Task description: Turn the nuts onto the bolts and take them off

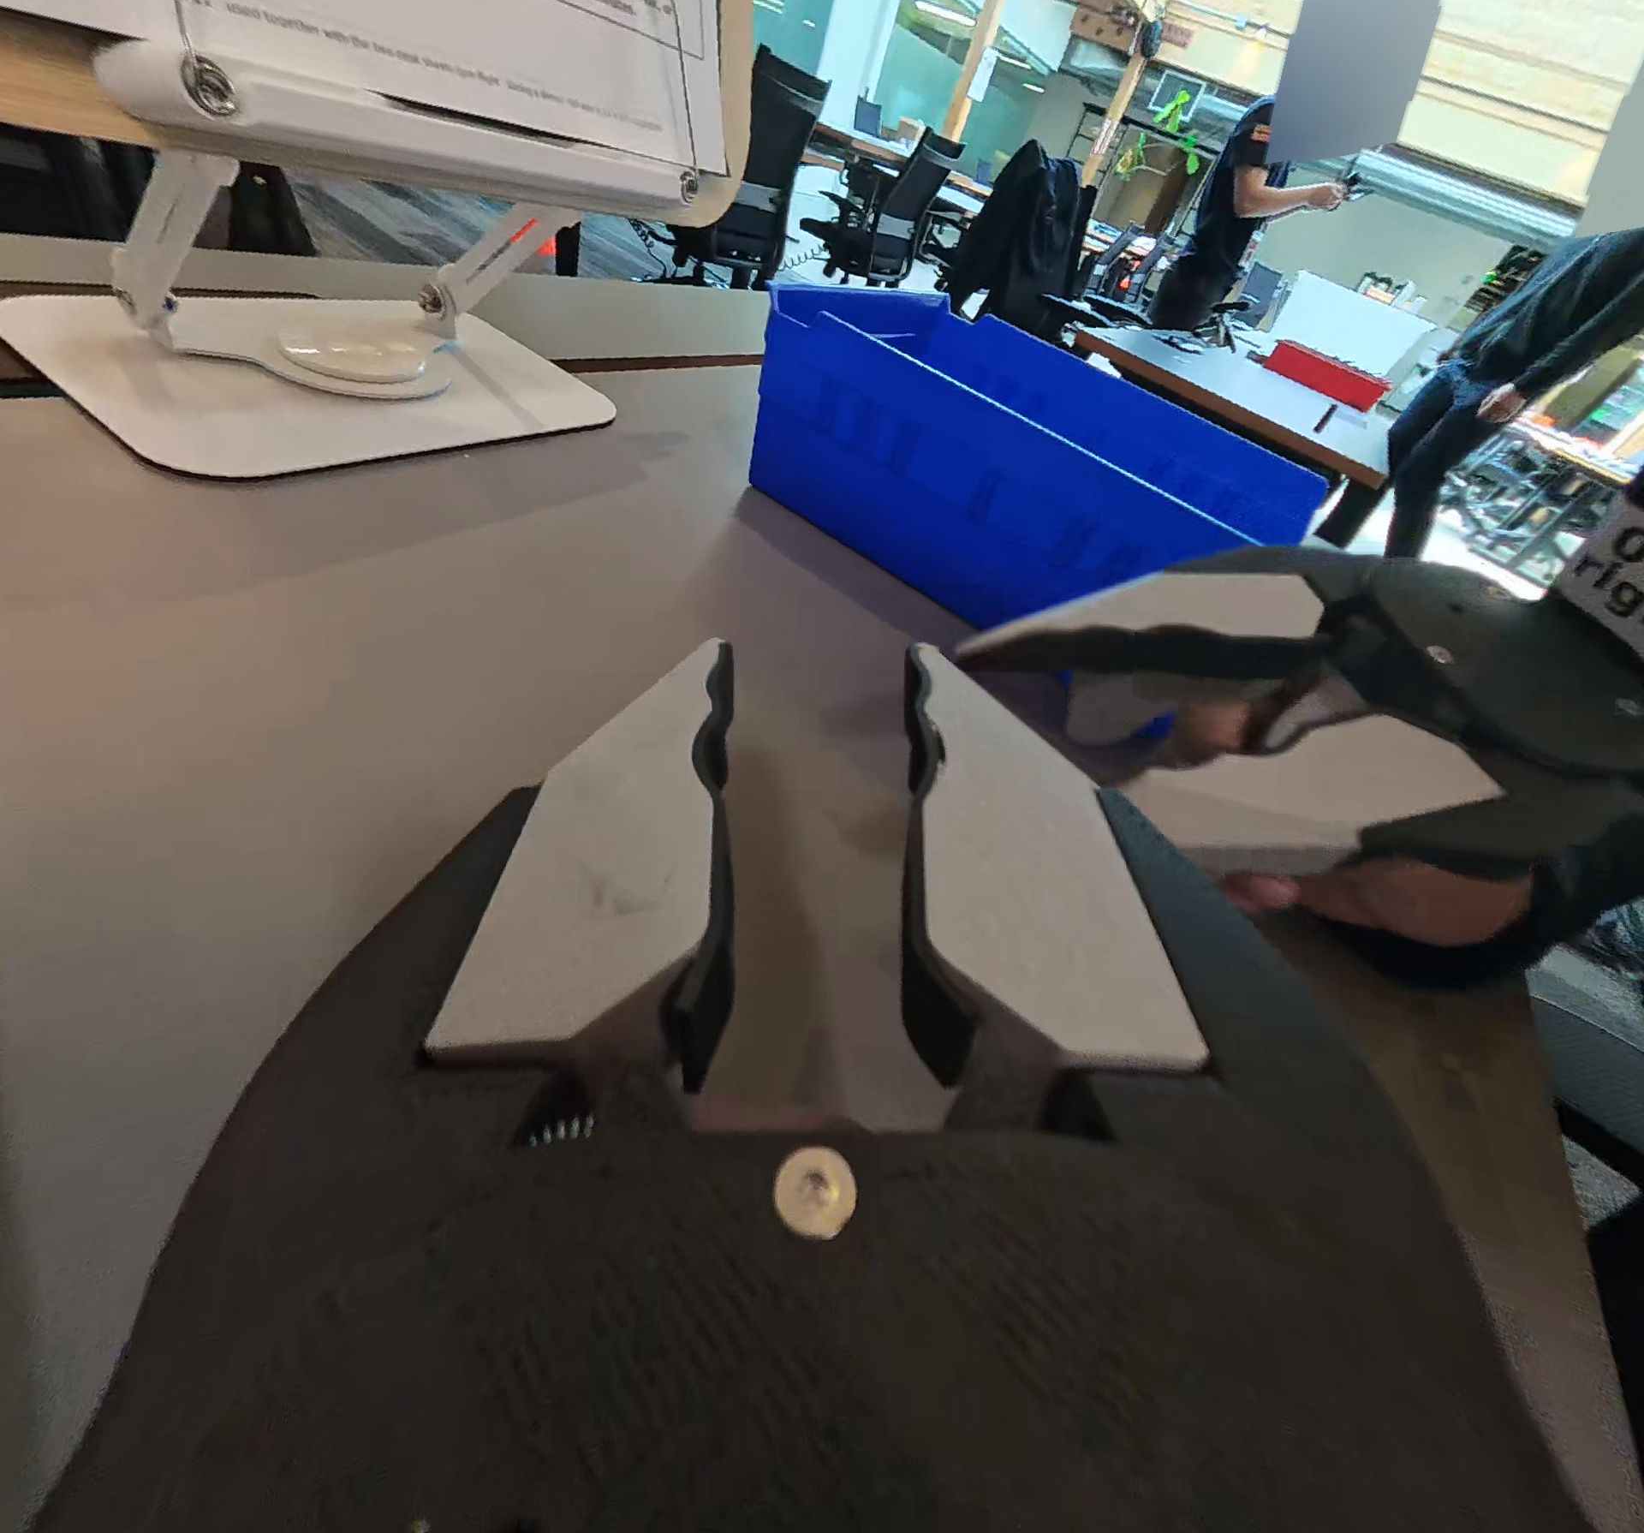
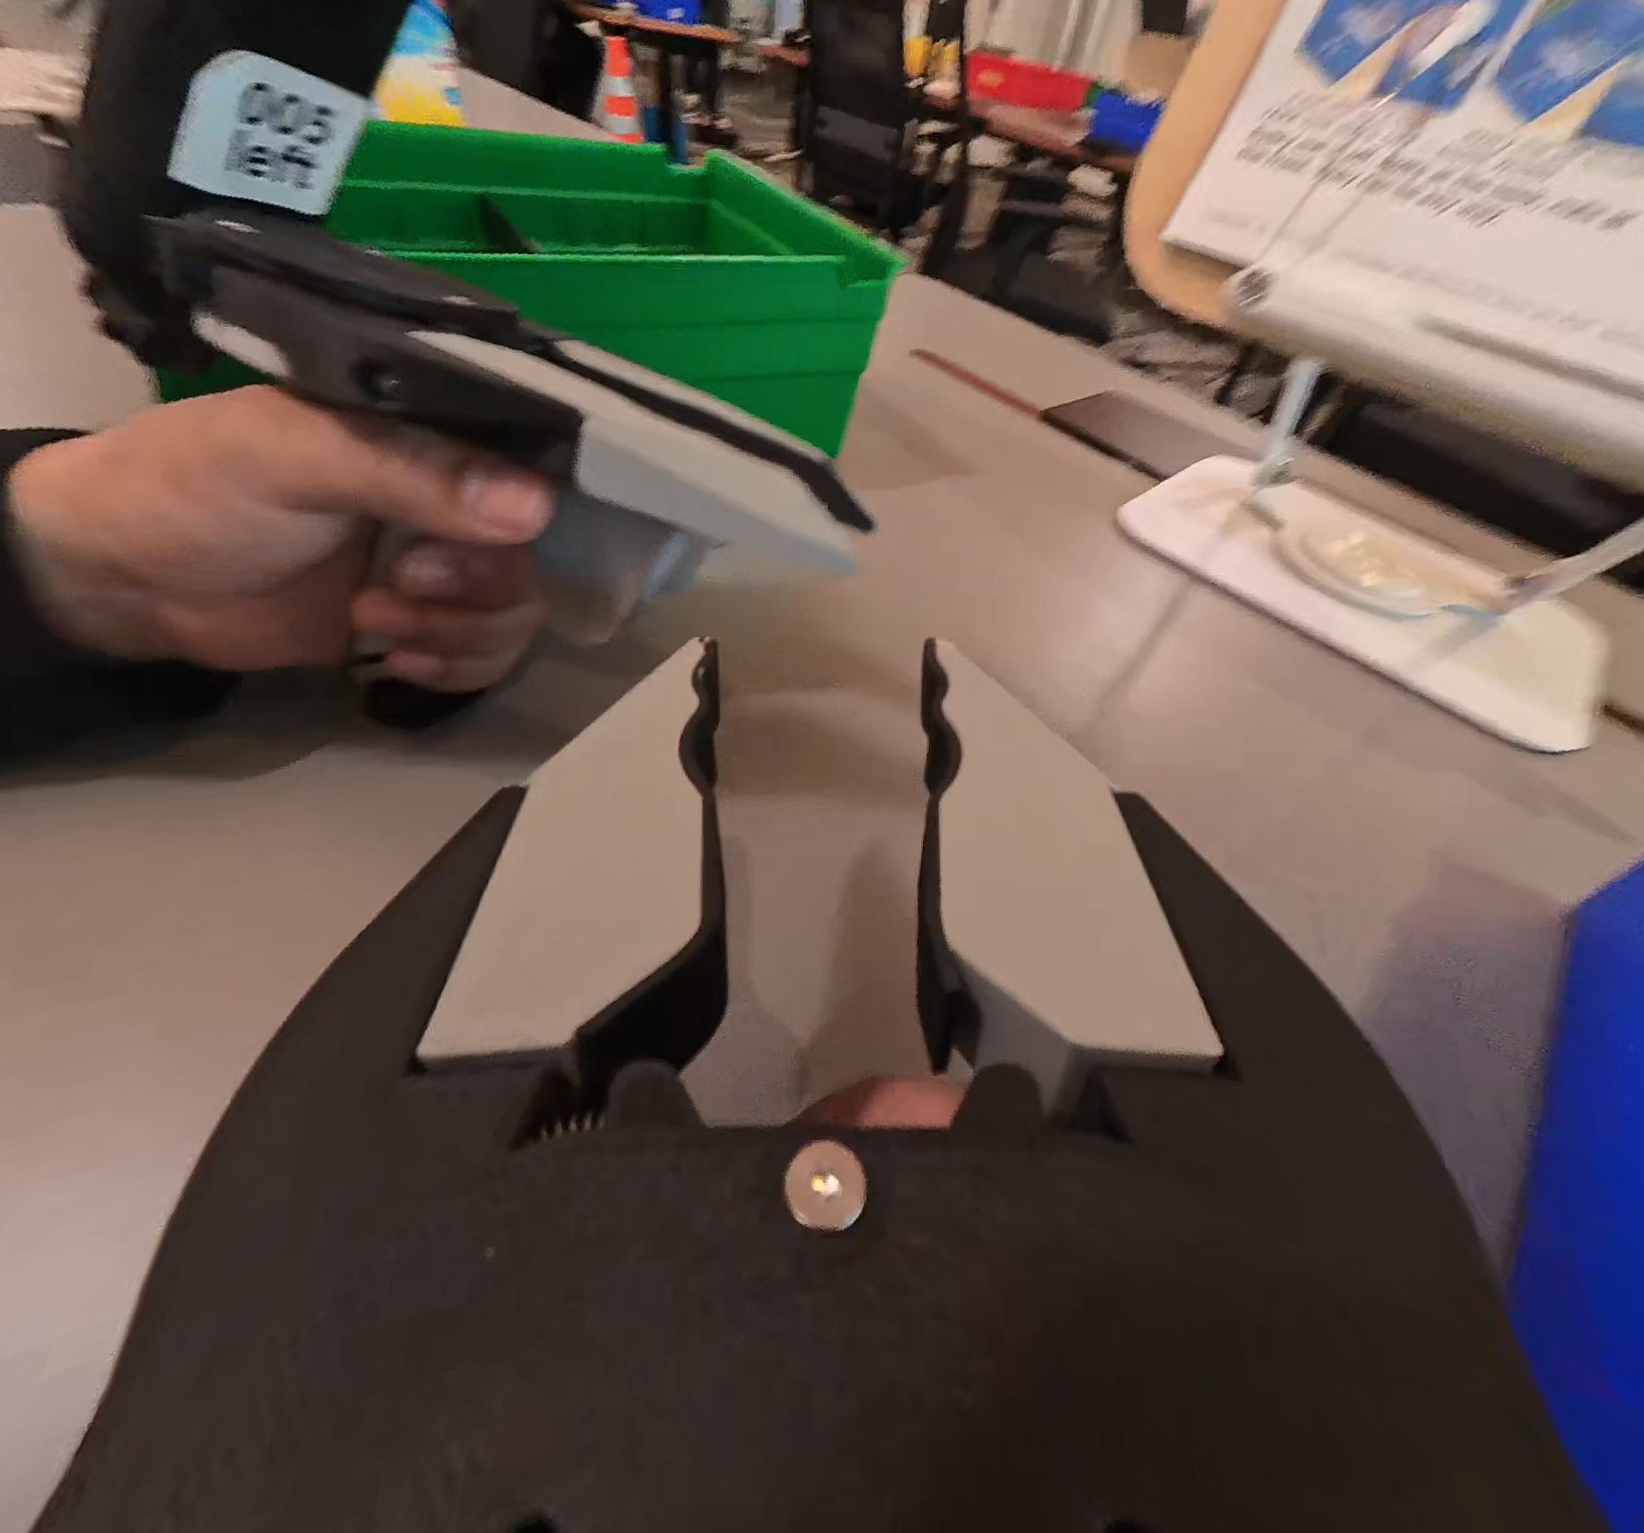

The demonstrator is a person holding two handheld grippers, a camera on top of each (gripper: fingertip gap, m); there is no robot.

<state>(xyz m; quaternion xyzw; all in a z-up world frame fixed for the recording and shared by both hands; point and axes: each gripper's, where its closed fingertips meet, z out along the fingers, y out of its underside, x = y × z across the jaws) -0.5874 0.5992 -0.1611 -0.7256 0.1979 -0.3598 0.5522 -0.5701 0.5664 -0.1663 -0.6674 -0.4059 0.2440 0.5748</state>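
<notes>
While no nuts or bolts show on the table (image 1: 356,689) | left gripper (image 1: 818,663) and right gripper (image 2: 814,658) hang released, empty | blue bin (image 1: 979,458) at far edge, green bin (image 2: 623,289) beside | likely small, stiff, slippery steel: grasp nut flats.
</notes>
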